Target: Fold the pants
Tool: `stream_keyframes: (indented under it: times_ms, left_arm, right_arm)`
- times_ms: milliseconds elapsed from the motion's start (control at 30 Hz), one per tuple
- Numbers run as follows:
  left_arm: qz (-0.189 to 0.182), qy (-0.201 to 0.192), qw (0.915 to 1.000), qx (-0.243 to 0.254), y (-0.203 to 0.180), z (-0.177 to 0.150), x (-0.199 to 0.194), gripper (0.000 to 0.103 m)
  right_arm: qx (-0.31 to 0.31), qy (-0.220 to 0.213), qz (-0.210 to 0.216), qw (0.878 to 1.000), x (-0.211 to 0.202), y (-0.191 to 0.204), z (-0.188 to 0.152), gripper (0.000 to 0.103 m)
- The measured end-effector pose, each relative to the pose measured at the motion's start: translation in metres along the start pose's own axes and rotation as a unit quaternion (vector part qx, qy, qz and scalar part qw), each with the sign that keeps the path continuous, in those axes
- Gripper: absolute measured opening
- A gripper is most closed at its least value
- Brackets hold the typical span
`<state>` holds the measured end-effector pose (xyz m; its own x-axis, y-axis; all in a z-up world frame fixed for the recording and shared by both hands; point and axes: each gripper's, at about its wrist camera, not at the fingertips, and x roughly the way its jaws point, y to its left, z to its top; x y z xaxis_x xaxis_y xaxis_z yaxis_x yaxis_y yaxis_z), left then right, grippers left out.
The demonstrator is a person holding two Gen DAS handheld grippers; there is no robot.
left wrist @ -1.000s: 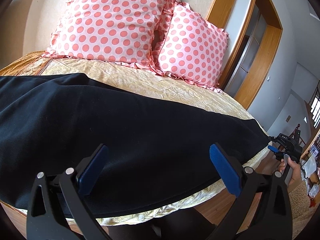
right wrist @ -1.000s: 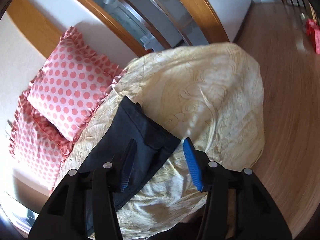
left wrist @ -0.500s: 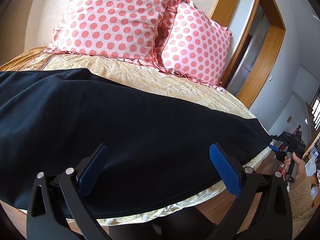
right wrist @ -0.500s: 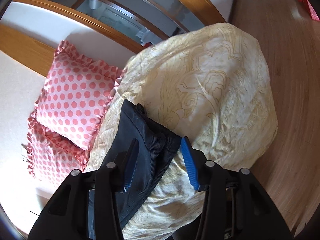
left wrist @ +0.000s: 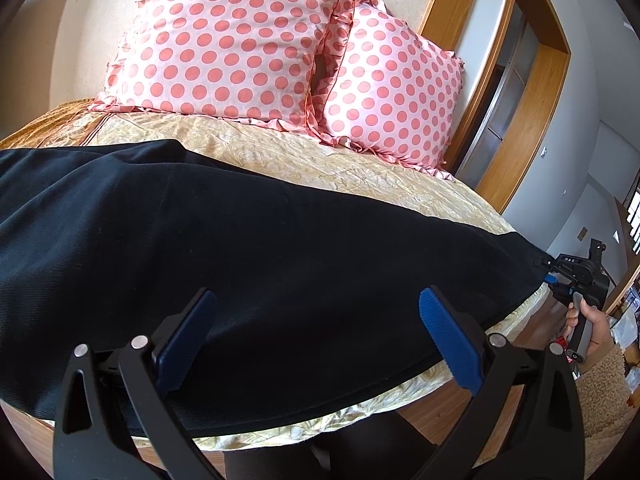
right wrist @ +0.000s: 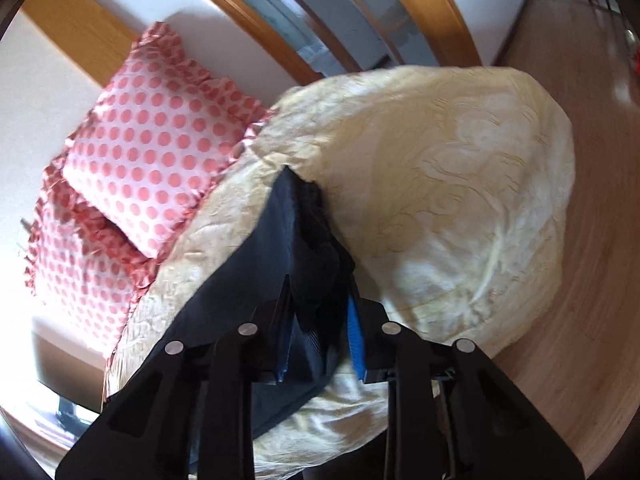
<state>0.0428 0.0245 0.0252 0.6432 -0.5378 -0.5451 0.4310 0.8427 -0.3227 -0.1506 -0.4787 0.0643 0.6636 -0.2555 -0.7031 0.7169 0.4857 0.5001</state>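
Note:
Black pants (left wrist: pixel 240 264) lie stretched lengthwise across the yellow bedspread (left wrist: pixel 360 176). My left gripper (left wrist: pixel 316 344) is open and empty, hovering over the near edge of the pants around their middle. My right gripper (right wrist: pixel 318 334) is shut on the end of the pants (right wrist: pixel 312 256), with the cloth bunched between its blue pads. It also shows in the left wrist view (left wrist: pixel 576 276) at the far right end of the pants, held by a hand.
Two pink polka-dot pillows (left wrist: pixel 248 36) lean on the headboard at the back. The bed's wooden frame (left wrist: pixel 440 412) runs along the near edge. A wooden floor (right wrist: pixel 580 240) lies beyond the bed corner. A wood-framed doorway (left wrist: pixel 516 80) stands at right.
My right gripper has moved onto the end of the pants and closed on it, bunching the cloth. My left gripper has stayed open and drifted slightly over the pants.

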Motion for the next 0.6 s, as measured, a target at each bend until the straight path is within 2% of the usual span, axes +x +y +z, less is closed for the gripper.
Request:
stream_keyframes:
  times_ms: [67, 167, 300, 400, 433, 533, 600]
  left_arm:
    - [0.000, -0.003, 1.0000, -0.003, 0.001, 0.001, 0.000, 0.101]
    - [0.000, -0.004, 1.0000, -0.006, 0.003, 0.002, -0.001, 0.101]
    - [0.009, -0.010, 0.9999, -0.004, 0.004, 0.003, -0.005, 0.101]
    - [0.017, -0.018, 0.9996, -0.010, 0.009, 0.005, -0.012, 0.101]
    - [0.023, -0.023, 0.9994, -0.012, 0.011, 0.006, -0.015, 0.101]
    - [0.045, -0.033, 0.9983, -0.016, 0.018, 0.006, -0.025, 0.101]
    - [0.059, -0.038, 0.9973, -0.023, 0.024, 0.006, -0.031, 0.101]
  right_arm:
    - [-0.038, -0.016, 0.035, 0.999, -0.006, 0.025, 0.000, 0.024]
    - [-0.096, -0.016, 0.077, 0.992, -0.008, 0.072, -0.006, 0.023]
    - [-0.159, 0.028, 0.148, 0.976, 0.011, 0.143, -0.028, 0.023]
    - [-0.200, 0.084, 0.211, 0.953, 0.033, 0.199, -0.059, 0.023]
    - [-0.216, 0.111, 0.231, 0.942, 0.044, 0.223, -0.075, 0.023]
    - [-0.240, 0.173, 0.269, 0.917, 0.066, 0.271, -0.111, 0.023]
    - [-0.246, 0.197, 0.291, 0.903, 0.074, 0.296, -0.131, 0.023]
